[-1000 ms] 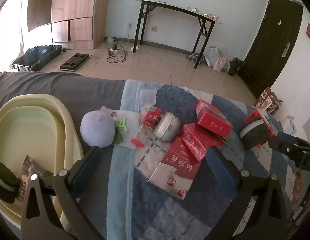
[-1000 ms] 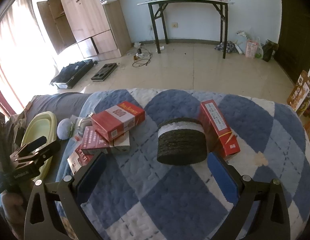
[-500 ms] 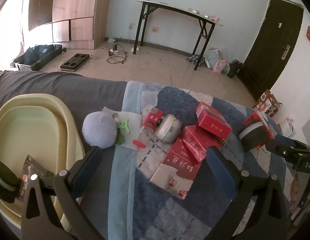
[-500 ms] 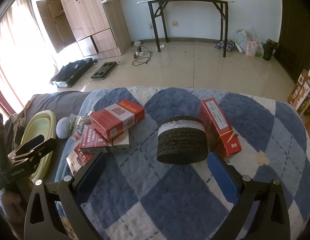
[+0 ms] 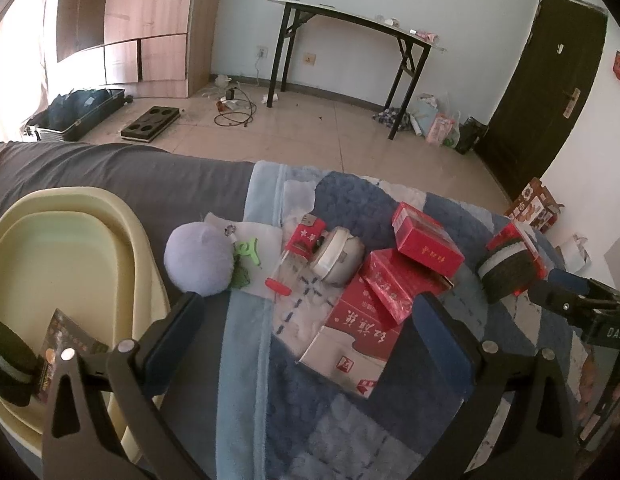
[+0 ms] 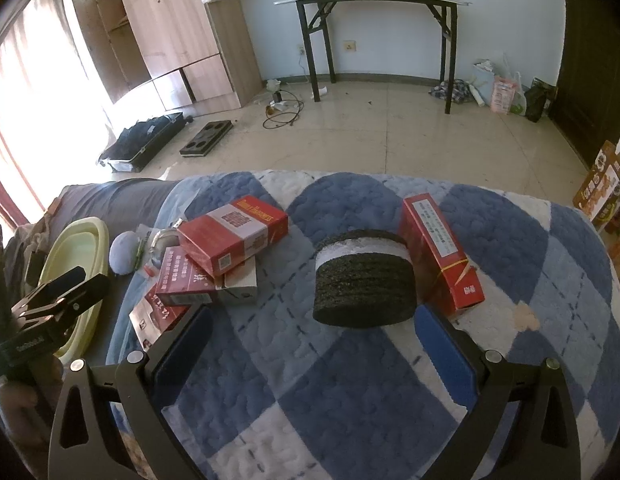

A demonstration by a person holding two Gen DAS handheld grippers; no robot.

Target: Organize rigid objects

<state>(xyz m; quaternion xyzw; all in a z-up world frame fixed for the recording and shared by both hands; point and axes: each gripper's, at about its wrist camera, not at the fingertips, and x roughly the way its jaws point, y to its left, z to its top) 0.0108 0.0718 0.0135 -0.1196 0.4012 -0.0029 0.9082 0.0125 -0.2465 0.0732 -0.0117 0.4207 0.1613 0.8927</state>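
Observation:
Several red cartons [image 5: 394,280] lie stacked on the blue checked quilt [image 6: 350,400]; they also show in the right wrist view [image 6: 230,236]. A black foam disc stack with a white band [image 6: 364,280] stands beside another red carton [image 6: 438,256]. A yellow tub [image 5: 62,264] at the left holds a black roll [image 5: 6,356] and a dark packet [image 5: 66,340]. A lilac plush ball [image 5: 200,258], green clip [image 5: 248,250], small red box [image 5: 306,236] and white round case [image 5: 334,256] lie between. My left gripper [image 5: 306,336] is open and empty above the quilt. My right gripper [image 6: 310,344] is open, just short of the disc stack.
The bed's far edge drops to a tiled floor with a black folding table [image 5: 350,40], a wardrobe [image 6: 170,40], an open suitcase [image 5: 74,108] and a dark door [image 5: 550,80]. A grey sheet [image 5: 130,176] covers the bed's left part.
The left gripper has pulled back and up a little, so the objects look smaller. The right gripper has eased slightly back from the disc stack. Both stay open.

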